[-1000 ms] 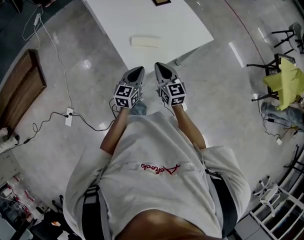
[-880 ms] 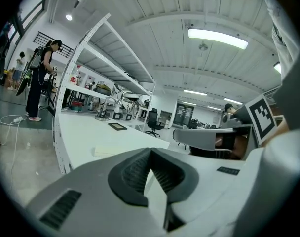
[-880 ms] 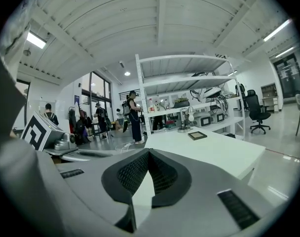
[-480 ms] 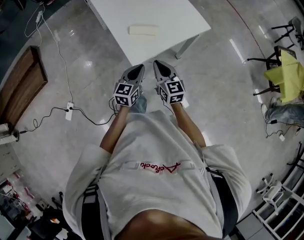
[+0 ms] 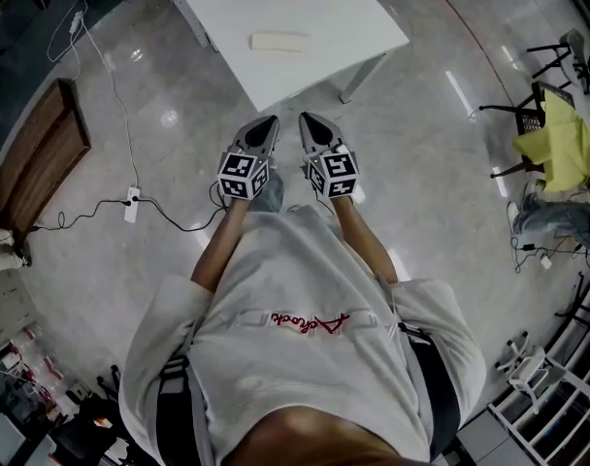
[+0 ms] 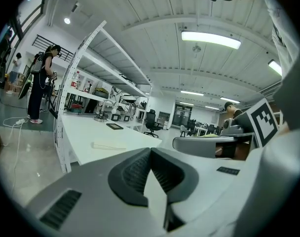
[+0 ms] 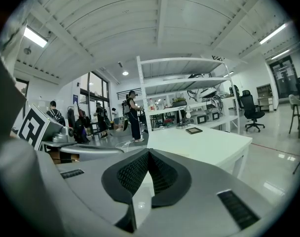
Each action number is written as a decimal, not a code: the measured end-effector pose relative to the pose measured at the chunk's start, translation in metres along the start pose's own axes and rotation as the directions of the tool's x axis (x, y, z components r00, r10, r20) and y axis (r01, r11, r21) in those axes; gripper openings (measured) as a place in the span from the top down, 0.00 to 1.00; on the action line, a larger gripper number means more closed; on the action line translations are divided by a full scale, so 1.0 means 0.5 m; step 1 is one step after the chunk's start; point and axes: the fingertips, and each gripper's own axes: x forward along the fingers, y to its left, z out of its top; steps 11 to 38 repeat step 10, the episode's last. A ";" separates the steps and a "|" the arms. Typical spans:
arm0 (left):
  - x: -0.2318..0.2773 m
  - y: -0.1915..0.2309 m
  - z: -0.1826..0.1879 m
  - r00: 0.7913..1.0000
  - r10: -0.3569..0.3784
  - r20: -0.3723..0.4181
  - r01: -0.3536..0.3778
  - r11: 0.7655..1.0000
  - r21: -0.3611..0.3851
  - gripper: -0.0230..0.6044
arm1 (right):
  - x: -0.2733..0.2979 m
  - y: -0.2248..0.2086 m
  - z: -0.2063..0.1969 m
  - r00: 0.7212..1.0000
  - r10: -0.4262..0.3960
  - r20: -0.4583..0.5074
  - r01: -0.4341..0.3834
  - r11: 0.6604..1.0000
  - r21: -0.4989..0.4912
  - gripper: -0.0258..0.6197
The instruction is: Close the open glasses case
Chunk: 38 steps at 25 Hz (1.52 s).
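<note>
Both claws clenched on nothing; case on the table ahead, untouched.

Head view, far left: brown wooden board (image 5: pixel 38 158) lying flat, with a small white power strip (image 5: pixel 132 205) to its right. Frame centre: my left gripper (image 5: pixel 266 126), its jaws pressed tip to tip with nothing between them, as its own view confirms (image 6: pixel 150 151). Upper centre: the cream oblong glasses case (image 5: pixel 280 41) lies flat on the white rectangular table (image 5: pixel 344 17), well apart from both claws. I cannot tell whether its lid stands up. My right gripper (image 5: pixel 309 122), just beside the left, is likewise clenched and empty (image 7: pixel 149 152). Far right: crumpled yellow cloth (image 5: pixel 557 139).
</note>
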 end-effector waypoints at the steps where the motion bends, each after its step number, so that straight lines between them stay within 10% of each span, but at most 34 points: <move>1: -0.004 0.000 0.000 1.000 0.002 0.002 -0.002 1.000 0.000 0.92 | -0.004 0.003 -0.003 1.000 -0.001 -0.001 0.001 1.000 -0.002 0.93; 38: -0.016 -0.016 -0.004 1.000 -0.005 0.008 0.005 1.000 0.003 0.92 | -0.027 0.026 -0.006 1.000 0.004 -0.002 -0.004 1.000 -0.012 0.93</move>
